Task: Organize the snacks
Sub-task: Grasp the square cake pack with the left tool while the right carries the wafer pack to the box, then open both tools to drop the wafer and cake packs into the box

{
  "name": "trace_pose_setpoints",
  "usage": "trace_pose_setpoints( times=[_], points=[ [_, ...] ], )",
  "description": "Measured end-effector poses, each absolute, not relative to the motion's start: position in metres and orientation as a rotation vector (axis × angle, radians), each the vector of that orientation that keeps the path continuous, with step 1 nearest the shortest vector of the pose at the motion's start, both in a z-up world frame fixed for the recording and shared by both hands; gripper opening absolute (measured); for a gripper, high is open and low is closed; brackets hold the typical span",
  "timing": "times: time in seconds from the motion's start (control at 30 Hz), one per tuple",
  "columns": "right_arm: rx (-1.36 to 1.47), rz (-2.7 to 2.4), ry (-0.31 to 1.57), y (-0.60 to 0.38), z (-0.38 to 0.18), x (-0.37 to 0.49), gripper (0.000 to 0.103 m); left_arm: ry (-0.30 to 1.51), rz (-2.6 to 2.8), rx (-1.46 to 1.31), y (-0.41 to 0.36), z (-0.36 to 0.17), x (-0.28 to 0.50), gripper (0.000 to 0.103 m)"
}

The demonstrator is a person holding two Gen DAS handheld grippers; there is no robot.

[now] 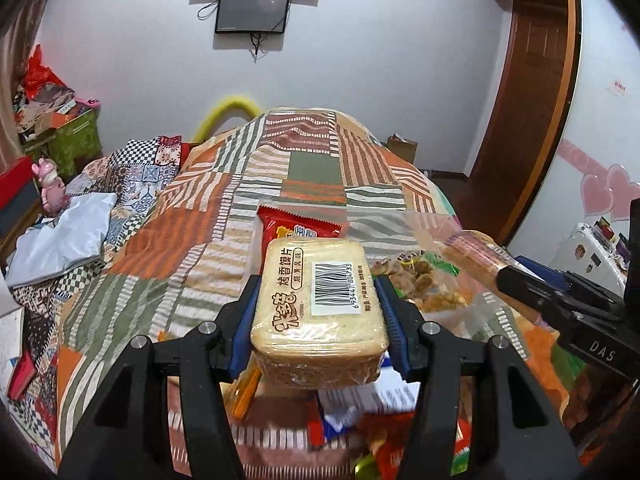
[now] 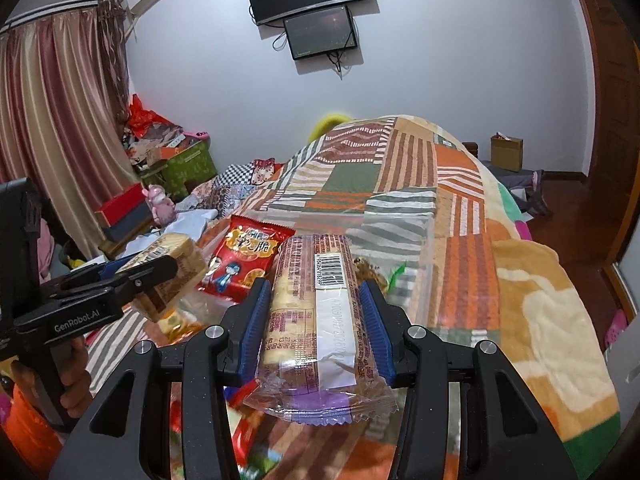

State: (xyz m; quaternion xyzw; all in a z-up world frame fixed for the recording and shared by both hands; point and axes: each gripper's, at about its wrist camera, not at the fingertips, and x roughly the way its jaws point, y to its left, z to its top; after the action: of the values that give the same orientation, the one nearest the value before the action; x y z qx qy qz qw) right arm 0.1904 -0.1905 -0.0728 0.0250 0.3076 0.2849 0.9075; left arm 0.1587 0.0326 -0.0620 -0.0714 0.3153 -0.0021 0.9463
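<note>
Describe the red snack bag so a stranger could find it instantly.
Start at the patchwork quilt covering the bed. Just beyond the two grippers, the red snack bag lies in a clear plastic bin. Unlike the pale packs nearby, it is bright red with cartoon children printed on it.

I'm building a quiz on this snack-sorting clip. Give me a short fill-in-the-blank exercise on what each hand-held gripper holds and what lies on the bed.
1. The left hand-held gripper is shut on a pale pack of toasted bread slices with a ____ label on top.
2. The right hand-held gripper is shut on a clear-wrapped biscuit roll with a ____ end.
3. The snack bag lying on the patchwork blanket is ____.

Missing words: barcode; purple; red
</note>
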Motion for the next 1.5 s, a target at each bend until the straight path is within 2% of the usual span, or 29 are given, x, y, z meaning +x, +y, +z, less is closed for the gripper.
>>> trace_pose_setpoints(
  times=[0.47,0.9,1.1,1.3,1.5],
  points=[
    [0.007,0.586,0.716,-0.156,-0.101,0.232,0.043,0.71,-0.03,-0.086,0.018,-0.089,0.218,0.054],
    [0.003,0.586,0.763,-0.152,-0.11,0.24,0.044,0.741,-0.036,-0.064,0.009,-0.097,0.228,0.054],
    [-0.018,0.58,0.747,-0.154,-0.104,0.235,0.045,0.713,-0.029,-0.055,0.007,-0.087,0.216,0.059],
    [-0.011,0.575,0.723,-0.159,-0.094,0.227,0.052,0.707,-0.025,-0.064,0.014,-0.078,0.201,0.061],
    [-0.015,0.567,0.694,-0.165,-0.083,0.213,0.059,0.693,0.001,-0.064,0.026,-0.07,0.178,0.069]
  ],
)
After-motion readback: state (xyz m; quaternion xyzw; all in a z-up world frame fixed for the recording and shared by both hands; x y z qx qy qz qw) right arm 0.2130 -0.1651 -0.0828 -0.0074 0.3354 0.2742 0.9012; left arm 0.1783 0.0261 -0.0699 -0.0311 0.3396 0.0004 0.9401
